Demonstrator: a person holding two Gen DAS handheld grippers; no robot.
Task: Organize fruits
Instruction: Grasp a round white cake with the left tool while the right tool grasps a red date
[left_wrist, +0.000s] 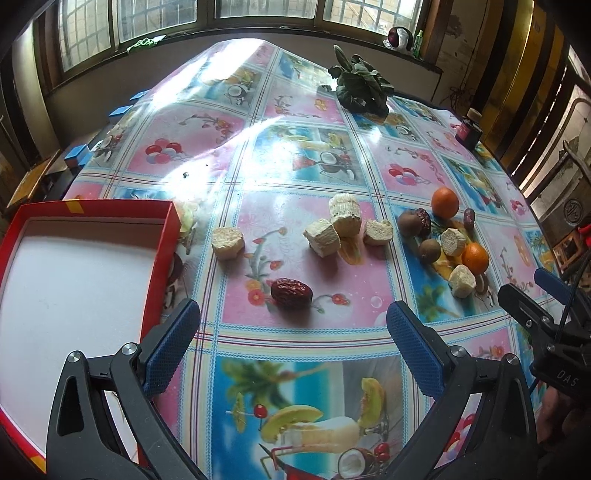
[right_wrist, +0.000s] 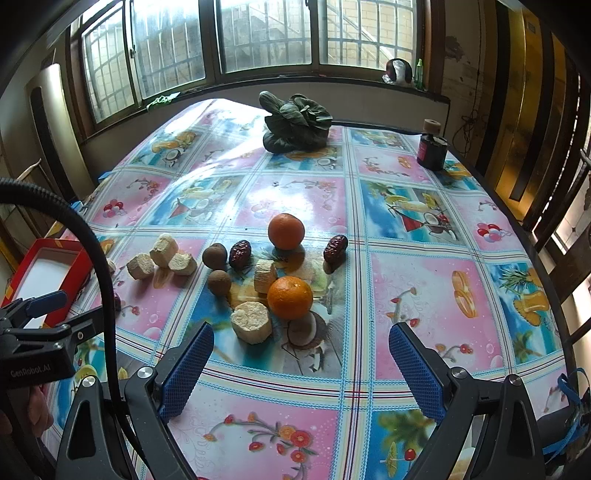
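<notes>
On the table (right_wrist: 424, 295), 2 oranges (right_wrist: 290, 297), 2 kiwis (right_wrist: 219, 281), 3 dates (right_wrist: 335, 248); both grippers' fingers (left_wrist: 173, 341) wide, empty.

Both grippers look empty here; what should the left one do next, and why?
Probably ease the left gripper forward and down over the red date. Its jaws stand open, the date lies alone straight ahead, and the empty red box sits just to its left.

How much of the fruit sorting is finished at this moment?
Nothing looks done: the red box shows no fruit in its visible part. Nothing is in hand: the left gripper and right gripper are open. Left: oranges, the red date and the other pieces on the table.
</notes>
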